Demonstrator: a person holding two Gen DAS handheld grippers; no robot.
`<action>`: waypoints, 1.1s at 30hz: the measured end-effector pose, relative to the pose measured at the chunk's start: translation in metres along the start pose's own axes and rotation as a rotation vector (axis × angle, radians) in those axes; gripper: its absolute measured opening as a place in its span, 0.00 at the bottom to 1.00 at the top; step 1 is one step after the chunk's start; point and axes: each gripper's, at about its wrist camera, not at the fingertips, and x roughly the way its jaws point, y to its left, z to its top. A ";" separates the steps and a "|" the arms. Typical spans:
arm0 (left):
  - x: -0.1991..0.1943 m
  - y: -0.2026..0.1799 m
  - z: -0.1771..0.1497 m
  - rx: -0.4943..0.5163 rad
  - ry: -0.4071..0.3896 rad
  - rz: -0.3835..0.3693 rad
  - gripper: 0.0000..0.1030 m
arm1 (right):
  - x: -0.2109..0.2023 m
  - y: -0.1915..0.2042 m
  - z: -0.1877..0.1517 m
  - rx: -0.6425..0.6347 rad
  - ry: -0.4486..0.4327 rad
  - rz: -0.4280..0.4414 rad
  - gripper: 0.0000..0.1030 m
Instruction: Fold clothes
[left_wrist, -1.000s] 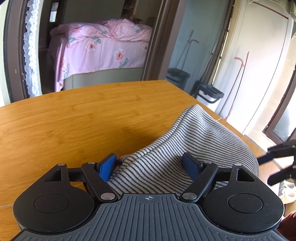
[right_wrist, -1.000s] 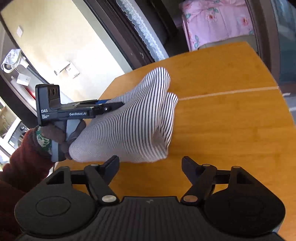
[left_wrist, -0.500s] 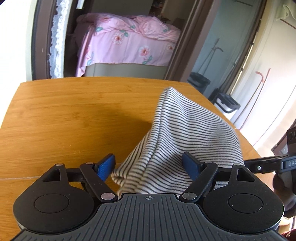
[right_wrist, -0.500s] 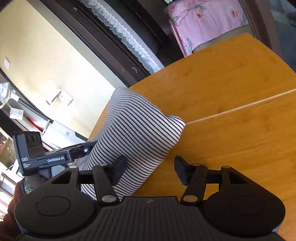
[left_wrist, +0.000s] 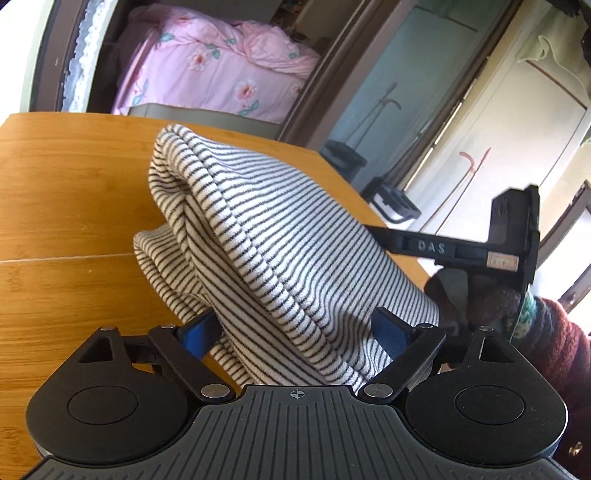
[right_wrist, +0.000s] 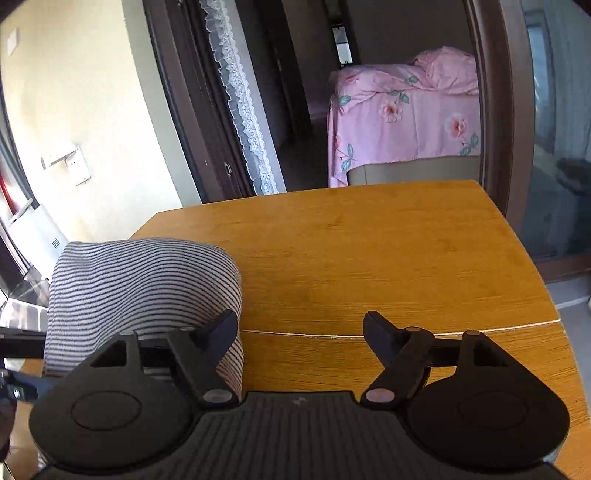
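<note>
Left claw (left_wrist: 293, 326) opening astride striped garment (left_wrist: 266, 240), its near end hidden

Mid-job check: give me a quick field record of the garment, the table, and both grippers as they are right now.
garment: striped garment, bunched in a folded mound on the table
table: wooden table, a pale seam line across it
left gripper: left gripper, jaws opening, striped cloth between them, pads not visibly pressing
right gripper: right gripper, jaws opening, only bare table between them; garment beside its left finger
background: bed with pink floral cover through the doorway
</note>
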 end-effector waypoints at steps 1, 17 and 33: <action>-0.005 0.000 0.003 0.006 -0.026 0.021 0.89 | -0.010 0.005 -0.003 -0.051 -0.024 -0.008 0.77; -0.039 0.026 0.029 -0.115 -0.185 0.250 0.77 | -0.014 0.190 -0.081 -0.757 -0.199 0.072 0.83; -0.069 0.025 0.033 -0.104 -0.265 0.179 0.83 | -0.034 0.165 -0.067 -0.822 -0.068 0.218 0.22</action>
